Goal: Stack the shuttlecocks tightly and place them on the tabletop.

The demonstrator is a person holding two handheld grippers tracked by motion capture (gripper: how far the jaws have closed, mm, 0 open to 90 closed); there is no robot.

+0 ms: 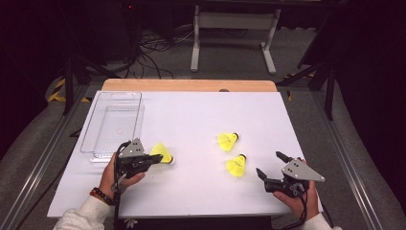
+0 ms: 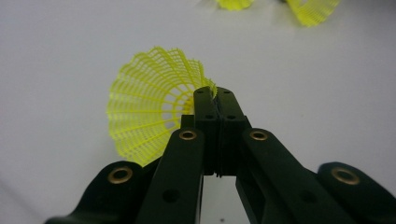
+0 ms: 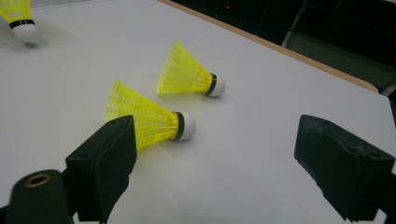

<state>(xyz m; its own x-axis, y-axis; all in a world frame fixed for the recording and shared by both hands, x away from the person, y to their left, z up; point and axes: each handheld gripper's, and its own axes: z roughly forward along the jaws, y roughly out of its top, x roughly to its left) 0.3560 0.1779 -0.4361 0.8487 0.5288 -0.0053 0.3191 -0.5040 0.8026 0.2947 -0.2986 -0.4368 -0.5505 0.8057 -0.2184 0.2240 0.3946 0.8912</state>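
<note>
White matte tabletop (image 1: 191, 187) carries three yellow shuttlecocks. At lower left, the left gripper (image 1: 155, 160) has its fingers pinched on the mesh skirt rim of one shuttlecock (image 1: 162, 153), which lies on its side, long axis across the frame, cork pointing right. The right gripper (image 1: 270, 165) at lower right has fingers spread wide, holding nothing.

Yellow mesh shuttlecock (image 2: 144, 112) – on its side, skirt rim pinched.

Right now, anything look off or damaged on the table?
Only the grip: the left tongs are shut on the thin edge of a shuttlecock skirt, not its cork. The other two shuttlecocks lie on their sides, intact.
</note>
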